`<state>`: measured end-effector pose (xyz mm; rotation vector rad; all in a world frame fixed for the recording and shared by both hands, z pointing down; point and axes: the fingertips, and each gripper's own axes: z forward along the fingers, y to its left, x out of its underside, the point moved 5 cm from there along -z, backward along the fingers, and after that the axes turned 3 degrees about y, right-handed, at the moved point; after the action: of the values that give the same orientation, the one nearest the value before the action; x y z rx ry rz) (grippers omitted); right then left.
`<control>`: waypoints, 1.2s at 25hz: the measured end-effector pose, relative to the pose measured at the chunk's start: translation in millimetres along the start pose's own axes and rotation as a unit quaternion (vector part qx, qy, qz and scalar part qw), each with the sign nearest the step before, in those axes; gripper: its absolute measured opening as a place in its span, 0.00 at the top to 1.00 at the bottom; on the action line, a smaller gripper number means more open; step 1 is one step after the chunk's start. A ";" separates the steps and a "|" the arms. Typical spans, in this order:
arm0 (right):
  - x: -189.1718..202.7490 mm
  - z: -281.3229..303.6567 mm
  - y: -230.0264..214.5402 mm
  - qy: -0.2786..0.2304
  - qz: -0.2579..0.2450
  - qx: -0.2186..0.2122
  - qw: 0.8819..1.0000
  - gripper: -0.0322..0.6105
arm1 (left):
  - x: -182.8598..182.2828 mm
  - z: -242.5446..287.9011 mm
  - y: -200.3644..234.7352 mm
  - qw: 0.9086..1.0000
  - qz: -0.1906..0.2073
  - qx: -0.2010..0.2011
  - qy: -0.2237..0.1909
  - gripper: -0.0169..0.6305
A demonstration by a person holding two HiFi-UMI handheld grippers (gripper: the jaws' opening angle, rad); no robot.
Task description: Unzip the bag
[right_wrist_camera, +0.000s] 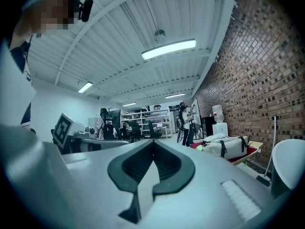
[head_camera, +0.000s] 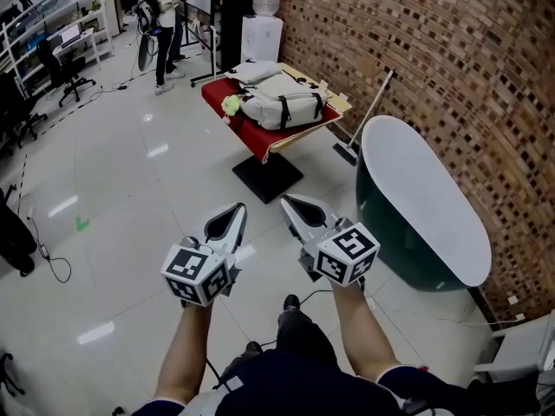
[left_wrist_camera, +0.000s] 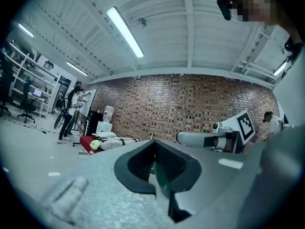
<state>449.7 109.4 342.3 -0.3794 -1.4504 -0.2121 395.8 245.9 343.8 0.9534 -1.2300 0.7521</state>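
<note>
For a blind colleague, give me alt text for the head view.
The left tool and right tool, both shut and empty, are held out toward a pale bag on a red table ahead, beside a brick wall.

The pale grey fabric bag (head_camera: 282,107) lay on the red-topped desk (head_camera: 269,139), with a yellow-green plush toy (head_camera: 231,104) just beside its left end. A dark green oval tub (head_camera: 425,206) stood right of the desk.

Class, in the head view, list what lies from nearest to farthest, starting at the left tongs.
left tongs → white bag → water dispenser
</note>
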 end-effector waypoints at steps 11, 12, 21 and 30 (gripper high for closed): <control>-23.8 100.7 -130.1 -0.011 -0.006 -0.042 0.999 0.95 | -20.8 135.7 85.5 0.999 -0.007 -0.035 -0.009 0.97; -27.5 108.7 -143.6 -0.011 -0.008 -0.044 0.999 0.95 | -24.4 149.3 91.5 0.999 -0.003 -0.037 -0.009 0.97; -37.2 194.6 -218.9 -0.005 0.003 -0.073 0.997 0.95 | -39.1 224.1 162.9 0.998 0.009 -0.061 0.004 0.97; -32.0 304.3 -255.4 0.016 0.015 -0.026 0.999 0.95 | -42.2 277.3 281.7 0.999 0.018 -0.022 0.029 0.97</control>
<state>71.5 -14.3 365.1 -0.4383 -1.4083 -0.2311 20.7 117.4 372.2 0.8702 -1.2111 0.7730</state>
